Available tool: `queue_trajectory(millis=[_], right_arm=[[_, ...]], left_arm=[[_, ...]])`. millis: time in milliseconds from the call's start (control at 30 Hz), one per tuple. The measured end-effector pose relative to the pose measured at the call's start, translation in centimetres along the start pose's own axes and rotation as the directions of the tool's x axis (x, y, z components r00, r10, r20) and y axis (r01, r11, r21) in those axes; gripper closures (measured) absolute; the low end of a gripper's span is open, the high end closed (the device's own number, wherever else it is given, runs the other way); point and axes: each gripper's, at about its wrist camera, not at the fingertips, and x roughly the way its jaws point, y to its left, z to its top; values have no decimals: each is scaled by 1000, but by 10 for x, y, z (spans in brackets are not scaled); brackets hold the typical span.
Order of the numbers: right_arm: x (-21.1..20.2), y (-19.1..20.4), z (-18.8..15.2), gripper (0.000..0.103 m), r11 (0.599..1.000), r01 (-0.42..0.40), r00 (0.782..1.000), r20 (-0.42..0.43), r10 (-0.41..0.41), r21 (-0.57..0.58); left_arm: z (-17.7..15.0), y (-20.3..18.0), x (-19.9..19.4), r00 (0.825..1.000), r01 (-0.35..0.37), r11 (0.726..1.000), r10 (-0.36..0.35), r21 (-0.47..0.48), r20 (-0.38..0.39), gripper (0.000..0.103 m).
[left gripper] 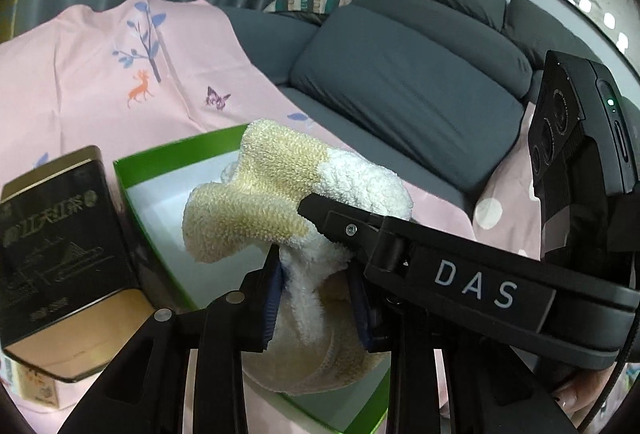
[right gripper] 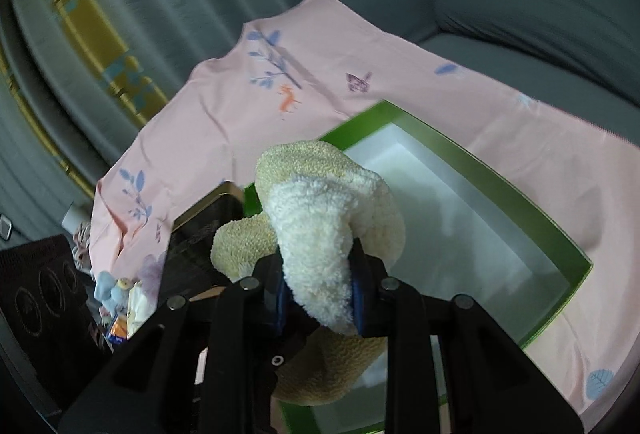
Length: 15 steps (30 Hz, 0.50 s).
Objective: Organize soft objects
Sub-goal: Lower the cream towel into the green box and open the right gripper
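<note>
We are midway through putting one soft thing away: the fluffy cream-and-tan sock (left gripper: 296, 194) is off the sheet and hangs above the open green box (left gripper: 132, 174), held from both sides. Our left gripper (left gripper: 316, 298) is closed tight on the white fleecy part of the sock, the blue pads squeezing it into a narrow neck. Our right gripper (right gripper: 320, 286) is likewise clamped on a white fold of the same sock, with the tan part bulging out above and below the fingers. In the right wrist view the box's white inside looks bare, so we judge that nothing has been stowed there yet. What is left, as we read it, is to lower the sock into the box and let go with both grippers. The box sits on the pink sheet (left gripper: 80, 74) spread over the grey sofa (left gripper: 400, 82), with a dark tin (left gripper: 60, 242) touching its side.
</note>
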Motion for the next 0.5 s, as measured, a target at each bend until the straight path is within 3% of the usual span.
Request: queue_trajectory(millis=[100,167,233,333,433,500], right_arm=[[2,-5,-1,74,999,29,1000,-2,-29,20],[3,-7,-1,67,998,54,998,-10,-54,32],[1,-8,-1,48,997,68,998,-1,-68,43],[-6,-8,-1,35,997,75,997,25,-76,26],[-14,-3,-1,19,998,59,997,42,-60,17],[-18,2,-2,14,998,58,997,55,-57,0]], left_arm=[[0,2,8,1000,6,1000,-6,-9,-18,73],[-1,3,8,999,-1,1000,1,-12,-36,66],[-3,2,7,999,-14,1000,14,4,-44,47],[-6,0,-7,1000,15,1000,-15,18,-1,26],[-5,0,-22,999,23,1000,-23,13,22,23],[-4,3,-34,999,6,1000,-6,5,34,22]])
